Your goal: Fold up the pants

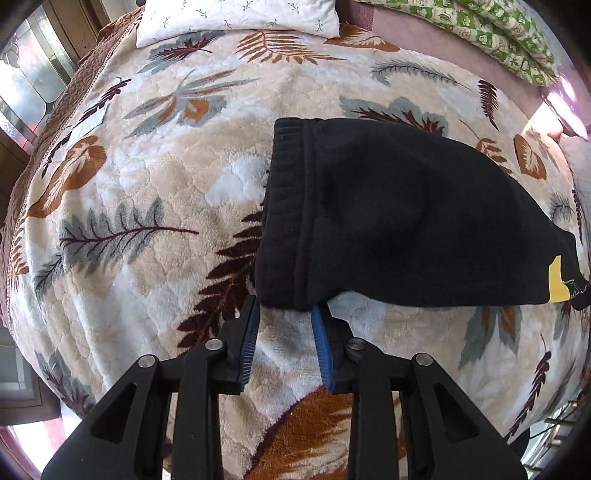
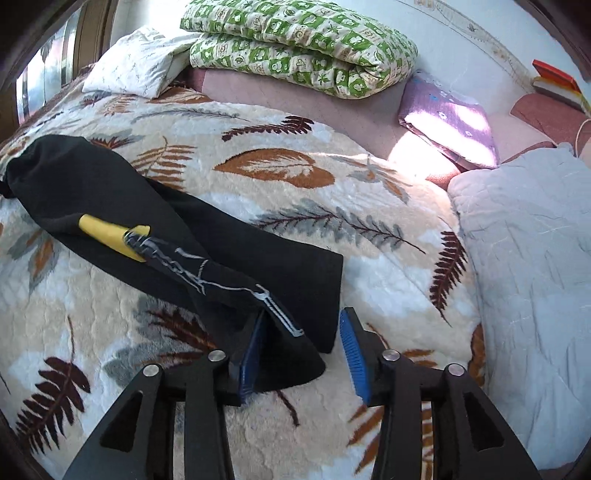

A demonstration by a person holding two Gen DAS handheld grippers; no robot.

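Observation:
Black pants (image 1: 399,218) with a yellow patch lie flat on a leaf-patterned blanket (image 1: 155,192). In the left wrist view the ribbed waistband faces me. My left gripper (image 1: 286,314) is open, its blue pads at the near waistband corner, with the right pad tucked under the hem. In the right wrist view the pants (image 2: 221,251) run from far left to the leg ends near me. My right gripper (image 2: 304,325) is open, straddling the leg end, whose cloth lies between the pads.
A white pillow (image 1: 236,14) and a folded green quilt (image 2: 295,48) lie at the head of the bed. A purple folded cloth (image 2: 450,122) and a pale grey duvet (image 2: 528,243) lie to the right. A window (image 1: 29,74) is at left.

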